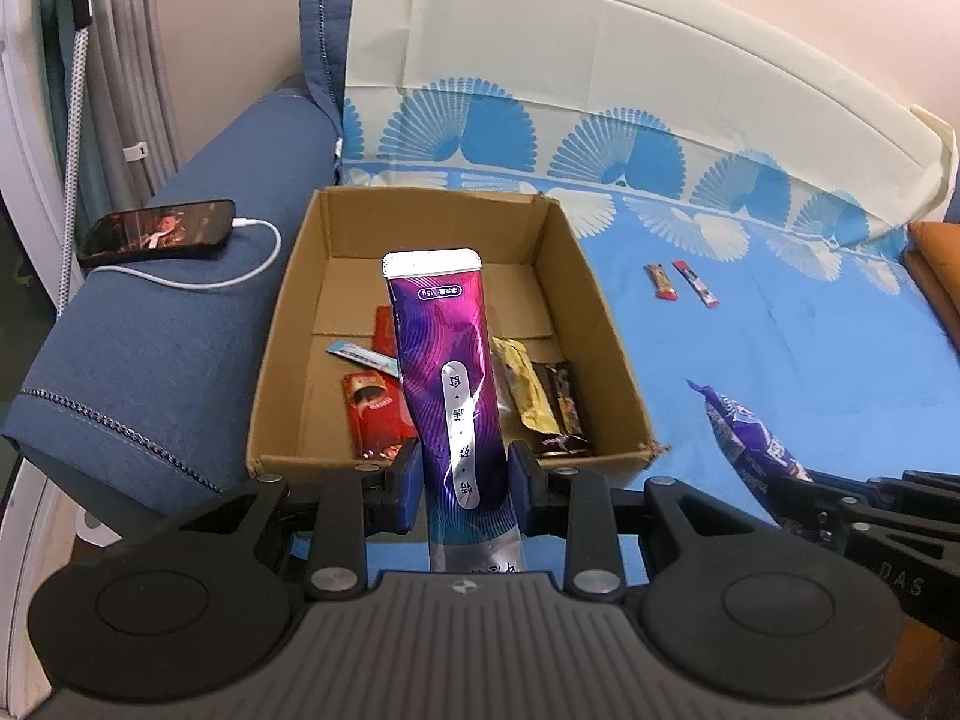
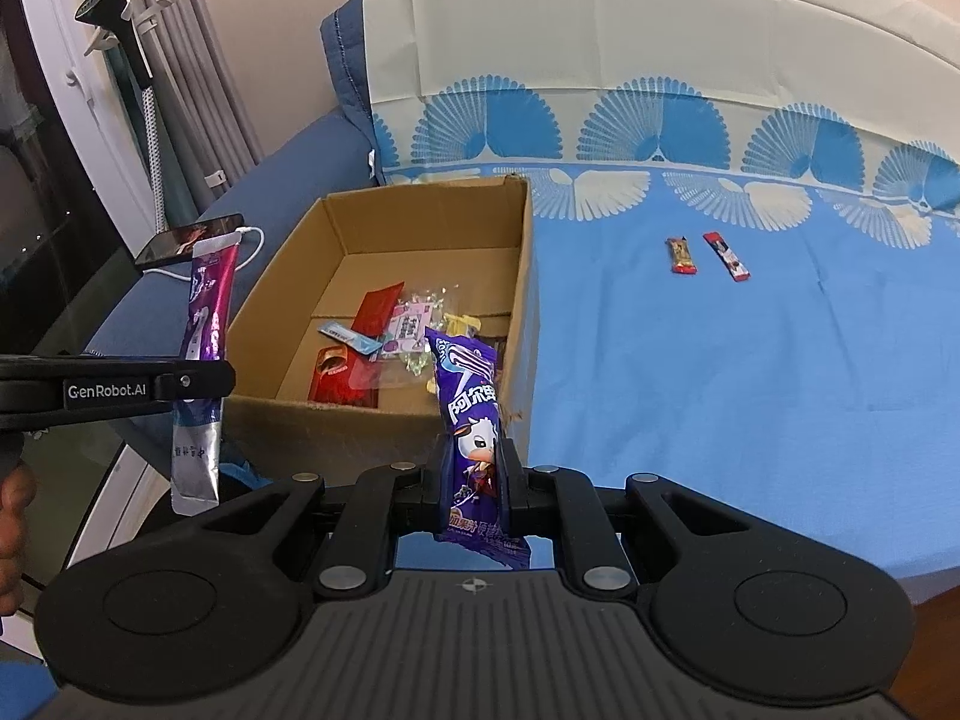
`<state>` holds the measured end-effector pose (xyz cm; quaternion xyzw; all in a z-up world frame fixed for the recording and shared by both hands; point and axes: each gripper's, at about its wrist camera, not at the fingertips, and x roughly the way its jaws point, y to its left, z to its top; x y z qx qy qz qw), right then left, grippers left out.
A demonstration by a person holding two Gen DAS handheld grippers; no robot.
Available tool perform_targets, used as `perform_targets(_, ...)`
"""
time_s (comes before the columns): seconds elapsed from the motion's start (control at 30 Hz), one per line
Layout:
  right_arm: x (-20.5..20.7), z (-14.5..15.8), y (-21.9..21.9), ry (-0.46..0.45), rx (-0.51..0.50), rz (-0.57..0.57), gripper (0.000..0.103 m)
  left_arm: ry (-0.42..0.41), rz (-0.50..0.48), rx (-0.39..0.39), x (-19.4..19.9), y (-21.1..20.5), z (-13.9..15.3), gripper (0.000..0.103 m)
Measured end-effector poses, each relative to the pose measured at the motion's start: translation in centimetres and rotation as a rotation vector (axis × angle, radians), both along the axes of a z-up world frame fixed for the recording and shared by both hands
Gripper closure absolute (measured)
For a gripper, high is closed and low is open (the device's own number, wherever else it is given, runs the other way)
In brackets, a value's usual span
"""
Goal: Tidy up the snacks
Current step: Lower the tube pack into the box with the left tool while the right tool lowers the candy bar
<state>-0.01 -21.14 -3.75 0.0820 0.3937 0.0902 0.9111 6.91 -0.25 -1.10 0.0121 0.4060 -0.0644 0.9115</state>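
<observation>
Both our grippers tilt downward at the near edge of the bed. Our left gripper [image 1: 462, 480] is clamped on the upright purple sachet [image 1: 447, 372]; our right gripper [image 2: 475, 474] is clamped on a purple candy packet [image 2: 474, 426]. Just beyond stands the open cardboard box [image 1: 576, 276] with several snacks inside. Farther off, two small bars [image 2: 708, 255] lie on the blue bedspread [image 2: 750, 372].

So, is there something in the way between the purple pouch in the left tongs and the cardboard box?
Nothing visible. The purple pouch, clamped in the left tongs, stands upright at the near wall of the cardboard box, whose top is open. Snacks already lie on the box floor, but bare floor remains behind them.
</observation>
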Motion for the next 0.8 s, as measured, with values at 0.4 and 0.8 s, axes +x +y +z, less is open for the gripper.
perform_targets(0.4,4.4,0.7,1.8,-0.031,-0.002,0.03,0.087,-0.02,0.007,-0.008,4.4,1.0,0.5,0.07)
perform_targets(0.8,11.2,-1.2,3.6,0.01,0.024,0.054,0.087,0.034,0.017,0.008,11.3,1.0,-2.0,0.07)
